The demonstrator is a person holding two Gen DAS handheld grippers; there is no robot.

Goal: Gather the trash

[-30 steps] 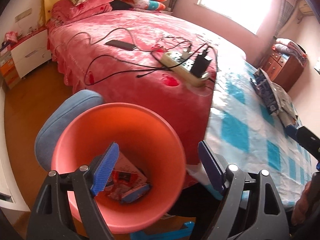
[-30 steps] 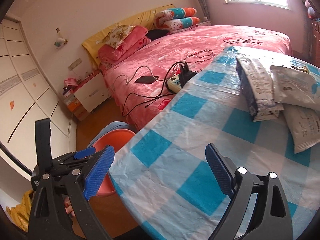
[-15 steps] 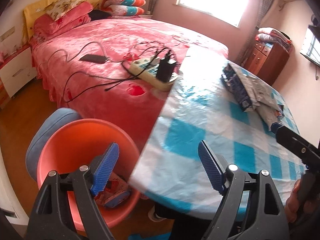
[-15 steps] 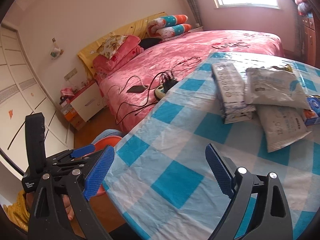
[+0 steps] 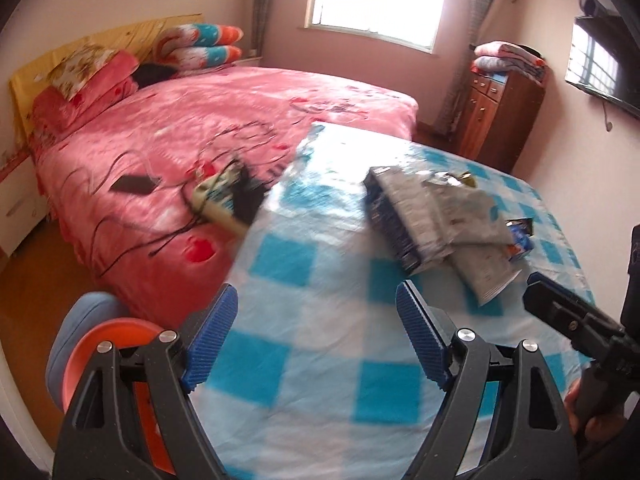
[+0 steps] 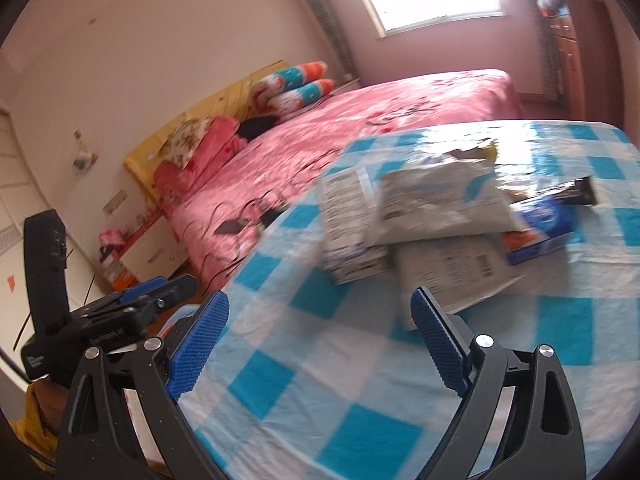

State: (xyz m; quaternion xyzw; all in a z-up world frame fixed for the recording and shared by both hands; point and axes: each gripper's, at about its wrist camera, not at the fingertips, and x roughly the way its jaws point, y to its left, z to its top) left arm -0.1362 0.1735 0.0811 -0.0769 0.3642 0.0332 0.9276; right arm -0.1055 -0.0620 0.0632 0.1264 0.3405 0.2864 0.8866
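Note:
Trash lies in a heap on the blue-checked table (image 5: pixel 320 280): a dark-sided box (image 5: pixel 394 216), grey-white packets (image 5: pixel 460 208) and a blue carton (image 5: pixel 520 242). My left gripper (image 5: pixel 316 320) hovers open and empty over the table's near part, short of the heap. The orange bin (image 5: pixel 108 340) shows only its rim at lower left. In the right wrist view the box (image 6: pixel 346 216), the white packets (image 6: pixel 436 204) and the blue carton (image 6: pixel 540 226) lie just ahead of my right gripper (image 6: pixel 320 320), which is open and empty. The left gripper (image 6: pixel 156 294) is beside it on the left.
A pink bed (image 5: pixel 224 120) stands against the table's left side, with a power strip (image 5: pixel 218 200), cables and a phone (image 5: pixel 134 185) on it. A blue stool (image 5: pixel 76 320) sits behind the bin. A wooden cabinet (image 5: pixel 496 120) stands at the far right.
Both grippers have swung away from the bin and risen over the table. The bin has slid to the lower left corner, and the trash heap is now closer and more central.

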